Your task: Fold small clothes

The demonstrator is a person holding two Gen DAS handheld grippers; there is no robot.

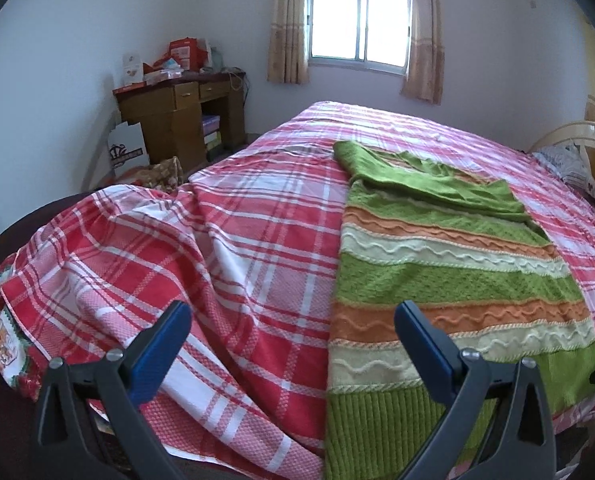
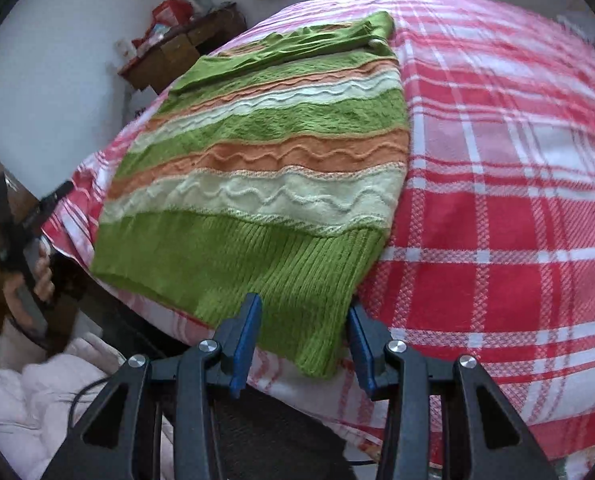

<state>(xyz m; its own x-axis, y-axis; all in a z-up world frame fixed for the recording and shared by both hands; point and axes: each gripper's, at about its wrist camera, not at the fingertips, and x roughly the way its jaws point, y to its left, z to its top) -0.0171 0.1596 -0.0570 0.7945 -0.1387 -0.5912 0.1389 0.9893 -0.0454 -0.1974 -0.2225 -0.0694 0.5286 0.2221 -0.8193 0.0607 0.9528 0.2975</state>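
A knitted sweater (image 1: pixel 457 280) striped green, orange and cream lies flat on the red-and-white plaid bedcover (image 1: pixel 257 220), one green sleeve folded across its upper part. In the right wrist view the sweater (image 2: pixel 257 128) has its ribbed green hem toward me. My right gripper (image 2: pixel 303 312) straddles the hem's near right corner at the bed's edge. Its blue pads stand on either side of the knit, which is not bunched or lifted between them. My left gripper (image 1: pixel 293 316) stands wide open above the cover, just left of the sweater's hem, with nothing in it.
A wooden desk (image 1: pixel 181 108) piled with boxes stands by the far wall, left of a curtained window (image 1: pixel 359 24). A headboard (image 1: pixel 577 136) and pillow (image 1: pixel 569 164) are at the right. Pale pink cloth (image 2: pixel 37 392) lies below the bed's edge, near a hand (image 2: pixel 41 276).
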